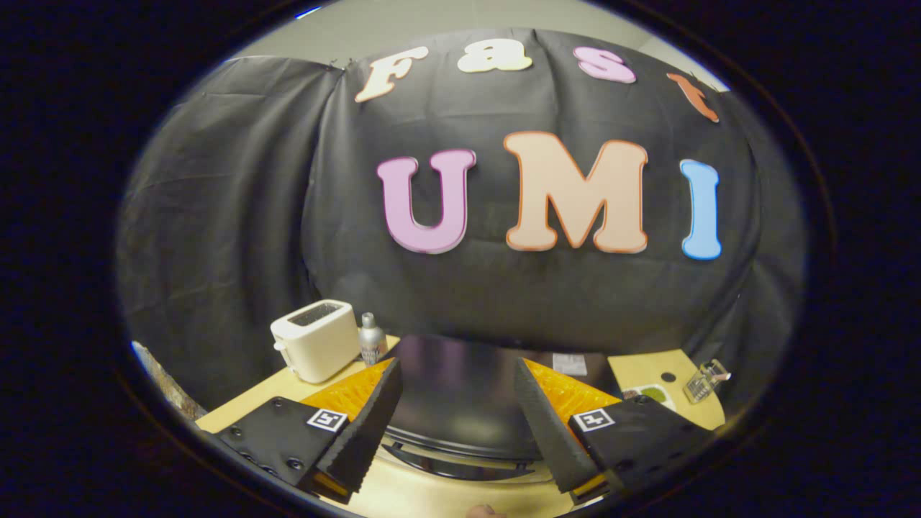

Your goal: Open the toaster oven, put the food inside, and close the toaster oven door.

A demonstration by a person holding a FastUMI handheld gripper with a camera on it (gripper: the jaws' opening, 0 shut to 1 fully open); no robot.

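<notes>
Hovering above the wooden table [446, 496], the gripper [455, 421] is keeping its two fingers [363, 432] wide apart, and they are holding nothing. Between the fingers, and reaching a little beyond their tips, the black oven [460, 403] is standing; we are seeing it from above, so mostly its dark, shiny top is showing, and light is reflecting on it. Under the near edge of this top, close to the table, a pale rim with dark slots [460, 460] is appearing, but I cannot tell if the door is open or closed from this angle. The fingers are not touching the oven; they are hanging on both sides of it in the view.

Beyond the left finger, a cream toaster [316, 339] is sitting on the table, with its slot upward. Just beside it, on the side toward the oven, a small metal bottle [371, 338] is standing upright. Beyond the right finger, a white plate with something green [651, 393] is lying on the table, partly hidden behind the finger's body. It may be the food, but it is too small to say. Farther out on that side, a clear glass object [706, 379] is resting near the table's corner, and a small dark spot [668, 376] is lying between it and the oven.
</notes>
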